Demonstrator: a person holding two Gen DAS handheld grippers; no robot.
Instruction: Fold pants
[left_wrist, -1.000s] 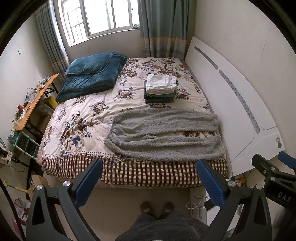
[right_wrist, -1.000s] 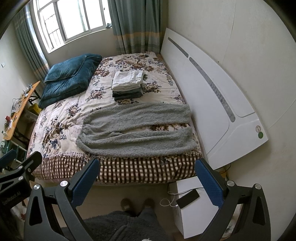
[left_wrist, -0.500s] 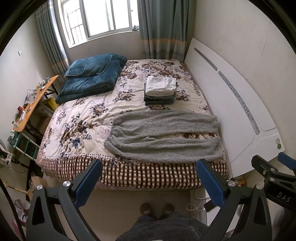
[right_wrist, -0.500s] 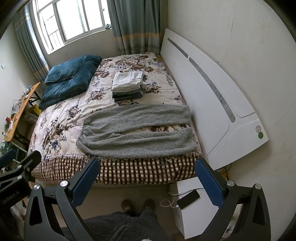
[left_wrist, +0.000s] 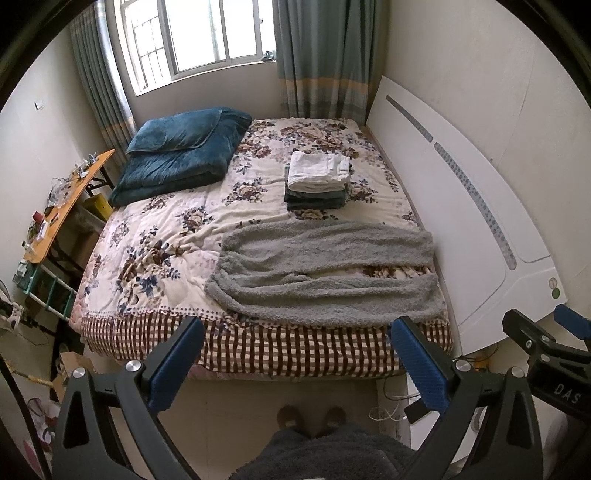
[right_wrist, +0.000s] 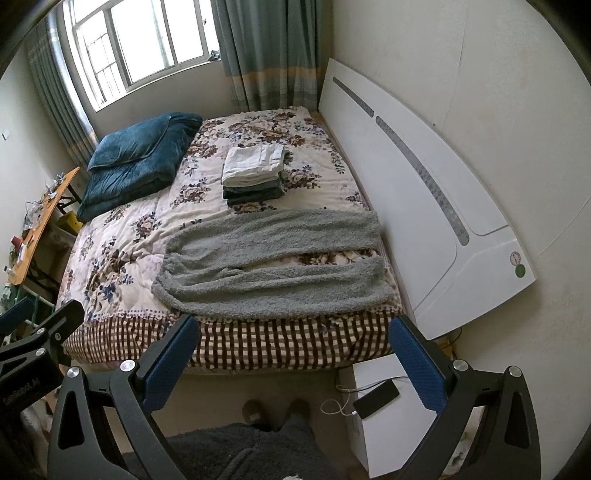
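On the bed (left_wrist: 155, 266), grey pants (left_wrist: 325, 273) lie flat along the near edge, legs to the right. The left gripper (left_wrist: 295, 365) and right gripper (right_wrist: 291, 360) hover wide open, empty.

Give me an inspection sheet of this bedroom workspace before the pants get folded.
Surface: bed with floral quilt, checked edge.
Job's things: grey fleece pants spread flat near the front edge, legs toward the white headboard.
Clutter: folded clothes stack; blue duvet.
Grippers: left gripper and right gripper open, empty, off the bed.
Cables: white cable to phone on the nightstand.
Surroundings: window, curtains, cluttered side table.
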